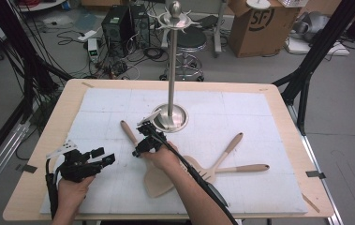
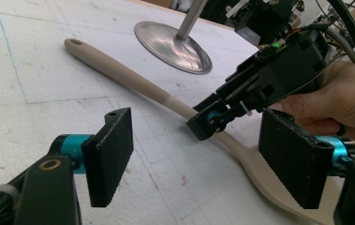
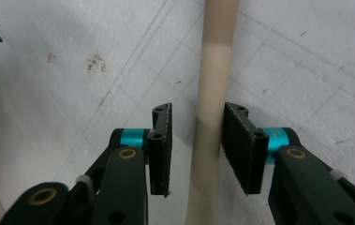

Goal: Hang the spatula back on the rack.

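Workshop floor with cables, a stool and a cardboard box is lying beyond the wooden table (image 1: 278, 91), whose top is carrying a white gridded mat (image 1: 259, 136).

Item 1: steel utensil stand (image 1: 172, 70), upright on its round base at the mat's middle rear, hooks at its crown hanging bare.

Item 2: beige spatula (image 1: 159, 180), lying flat on the mat, its handle running up and left toward the stand's base, its broad blade nearest the person.

Item 3: two further wooden utensils, a slotted turner (image 1: 222, 157) and a spoon (image 1: 243, 168), lying fanned to the right, their heads meeting near the spatula's blade.

Item 4: right gripper (image 3: 196, 150), jaws parted and straddling the spatula's handle (image 3: 210, 117); pads standing just beside it on either side, not yet pressing.

Item 5: left gripper (image 2: 198, 159), jaws standing wide apart, holding nothing, waiting over the mat at the left and looking toward the right gripper's position on the handle.

Progress, as judged: work is sitting at its opening stage. No utensil is hanging on the stand; the first is being framed for a grasp. Closing, lifting and hooking are all remaining, then the other two.
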`<state>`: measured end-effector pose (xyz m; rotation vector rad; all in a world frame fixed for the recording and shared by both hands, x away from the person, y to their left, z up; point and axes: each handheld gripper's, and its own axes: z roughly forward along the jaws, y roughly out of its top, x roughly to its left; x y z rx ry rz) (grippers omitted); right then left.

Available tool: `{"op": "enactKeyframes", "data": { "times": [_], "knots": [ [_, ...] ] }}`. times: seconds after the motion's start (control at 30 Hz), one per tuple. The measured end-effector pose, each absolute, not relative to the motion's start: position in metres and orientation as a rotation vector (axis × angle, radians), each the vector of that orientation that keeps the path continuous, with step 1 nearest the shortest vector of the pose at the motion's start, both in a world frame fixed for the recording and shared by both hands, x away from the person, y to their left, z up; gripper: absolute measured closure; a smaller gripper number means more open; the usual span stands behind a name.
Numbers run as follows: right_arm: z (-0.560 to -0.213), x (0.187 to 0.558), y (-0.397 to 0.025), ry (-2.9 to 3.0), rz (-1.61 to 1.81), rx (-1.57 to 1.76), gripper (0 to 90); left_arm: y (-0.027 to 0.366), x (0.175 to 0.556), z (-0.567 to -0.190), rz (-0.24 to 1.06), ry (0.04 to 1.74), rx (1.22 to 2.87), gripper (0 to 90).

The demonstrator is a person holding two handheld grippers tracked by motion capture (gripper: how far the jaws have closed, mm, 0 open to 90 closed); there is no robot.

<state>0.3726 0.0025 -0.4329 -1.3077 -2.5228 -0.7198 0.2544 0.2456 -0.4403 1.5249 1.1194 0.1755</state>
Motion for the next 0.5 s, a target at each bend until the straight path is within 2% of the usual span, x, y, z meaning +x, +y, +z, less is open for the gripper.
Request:
{"op": "enactKeyframes", "data": {
  "times": [0.07,0.23,0.5],
  "knots": [
    [-0.4327,0.3716,0.0034,-2.553,-0.711,-1.295,64.6,0.2447,0.2539,-0.4401,0.175,1.118,1.525,27.5],
    [-0.4328,0.3708,0.0045,-2.579,-0.697,-1.314,73.5,0.2432,0.2537,-0.4400,0.173,1.116,1.533,27.6],
    [-0.4316,0.3725,0.0008,-2.541,-0.709,-1.302,78.0,0.2453,0.2551,-0.4408,0.167,1.119,1.522,27.6]
  ]
}}
